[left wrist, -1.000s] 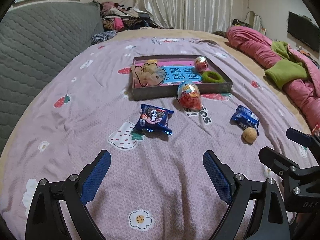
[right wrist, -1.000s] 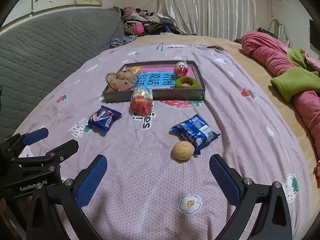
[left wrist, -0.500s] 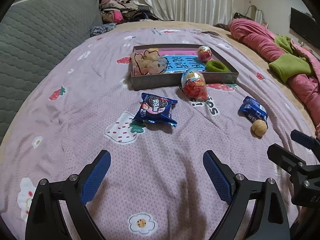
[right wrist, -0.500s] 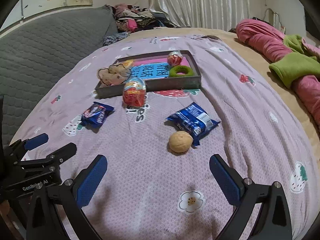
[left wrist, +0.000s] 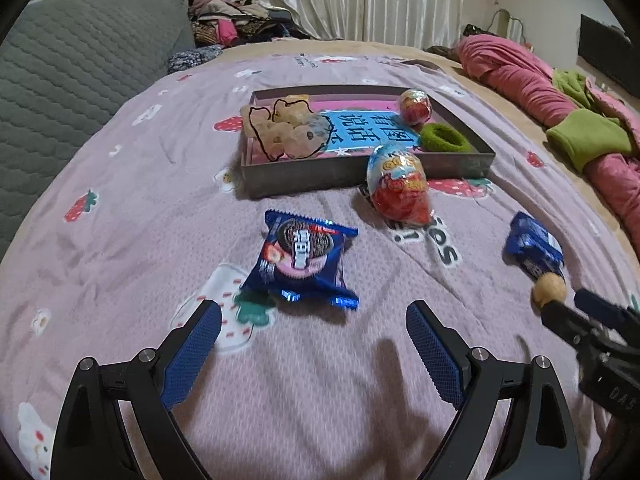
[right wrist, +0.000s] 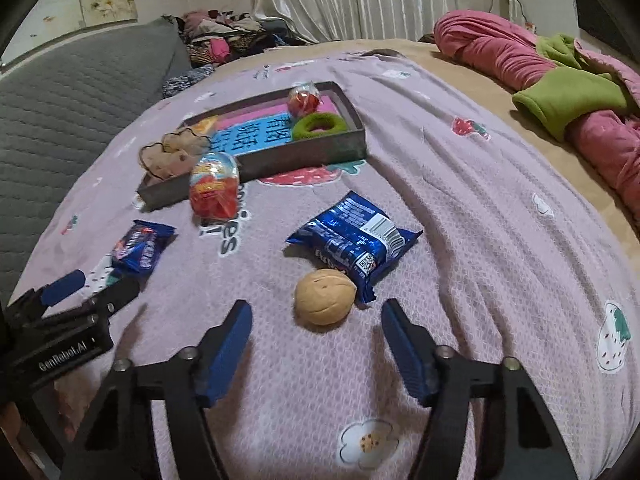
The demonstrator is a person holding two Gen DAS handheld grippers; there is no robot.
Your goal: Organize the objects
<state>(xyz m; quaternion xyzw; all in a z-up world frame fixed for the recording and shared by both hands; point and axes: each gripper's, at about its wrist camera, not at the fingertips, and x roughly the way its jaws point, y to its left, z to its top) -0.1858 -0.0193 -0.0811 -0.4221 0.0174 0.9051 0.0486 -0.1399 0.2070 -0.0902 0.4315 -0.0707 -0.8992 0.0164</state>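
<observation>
Our right gripper (right wrist: 316, 344) hung low over the bedspread (right wrist: 460, 216) with its jaws spread wide and nothing between them, and the walnut (right wrist: 325, 297) lay just ahead of the gap, a little left of its centre line. Our left gripper (left wrist: 314, 340) was likewise released and empty, with the Oreo packet (left wrist: 302, 258) just beyond its tips. For the walnut the right gripper was plainly the nearer; in the left view the nut (left wrist: 549, 290) sat far off to the side, beside the right tool's fingertips.

The walnut was pale tan, rounded, its seam running roughly crosswise to the fingers, and it touched the near corner of a second blue biscuit packet (right wrist: 354, 242), which lay barcode side up. We judged a short advance straight forward would bring the pads either side of the nut, though the packet's edge might get caught too.

The grey tray (right wrist: 308, 152) stood well beyond, already holding a green hair tie (right wrist: 319, 125), a small wrapped egg (right wrist: 304, 100) and a cookie-print pouch (right wrist: 172, 156). A larger surprise egg (right wrist: 214, 186) rested against its near wall.
</observation>
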